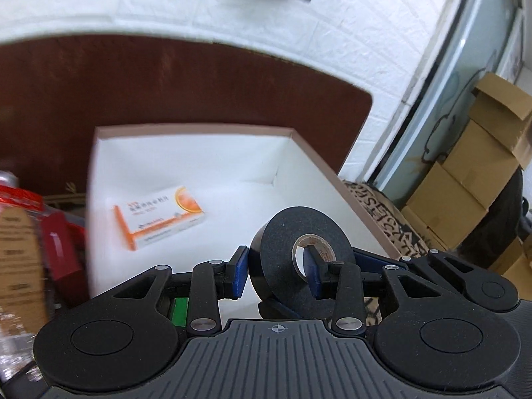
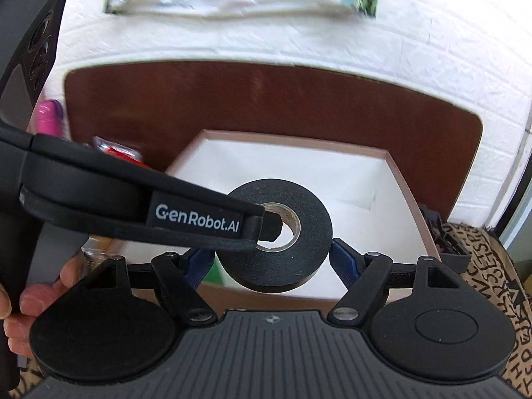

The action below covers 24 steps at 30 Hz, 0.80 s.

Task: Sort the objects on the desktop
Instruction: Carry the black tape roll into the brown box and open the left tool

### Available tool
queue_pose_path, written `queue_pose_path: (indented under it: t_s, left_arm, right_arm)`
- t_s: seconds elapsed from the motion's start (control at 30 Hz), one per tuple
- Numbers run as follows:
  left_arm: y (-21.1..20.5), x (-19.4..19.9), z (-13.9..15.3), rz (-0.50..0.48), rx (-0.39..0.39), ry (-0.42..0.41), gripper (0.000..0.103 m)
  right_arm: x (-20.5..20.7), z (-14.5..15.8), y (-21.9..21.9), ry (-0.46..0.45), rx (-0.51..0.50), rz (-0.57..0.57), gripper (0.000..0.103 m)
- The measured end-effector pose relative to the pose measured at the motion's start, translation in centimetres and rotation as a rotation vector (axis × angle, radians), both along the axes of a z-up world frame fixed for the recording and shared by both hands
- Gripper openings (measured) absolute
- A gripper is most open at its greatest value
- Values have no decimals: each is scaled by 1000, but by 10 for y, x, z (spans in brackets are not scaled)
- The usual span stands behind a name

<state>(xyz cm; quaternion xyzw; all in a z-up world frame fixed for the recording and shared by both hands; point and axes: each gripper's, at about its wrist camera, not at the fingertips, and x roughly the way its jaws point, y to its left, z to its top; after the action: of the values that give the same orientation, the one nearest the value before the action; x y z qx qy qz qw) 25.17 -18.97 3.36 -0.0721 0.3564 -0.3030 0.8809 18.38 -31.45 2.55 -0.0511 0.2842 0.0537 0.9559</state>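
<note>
Left claw (image 1: 277, 274) hides part of tape roll (image 1: 301, 259) core.

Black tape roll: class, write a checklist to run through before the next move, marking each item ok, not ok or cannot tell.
1. Left gripper grips the black tape roll, one finger through the core, the other on the outer wall: ok.
2. Right gripper has its pads against opposite sides of the roll: ok.
3. Roll is over the open white box: ok.
4. Bare floor is left in the box beside the orange-and-white carton: ok.
5. Roll's height above the box floor: cannot tell.
</note>
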Motion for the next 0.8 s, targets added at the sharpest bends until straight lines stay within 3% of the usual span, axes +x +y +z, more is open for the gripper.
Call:
queue_pose_path:
  t_s: [0.23,0.43,0.6,0.8]
  left_arm:
    - [-38,59,-21,-23,59,92,42]
    - [-60,106,-35,-27,77,168,42]
    - [-71,127,-50,-32,119,180,41]
    - [-74,149,-64,-21,101,229,51]
  right_arm:
    - [58,-14,-38,131,52,-25,80]
    - [102,-22,-53,217,4,-24,80]
    - [131,-35,-50,267,-105,5,80]
    - [157,-46,-47,332,-167,11,80]
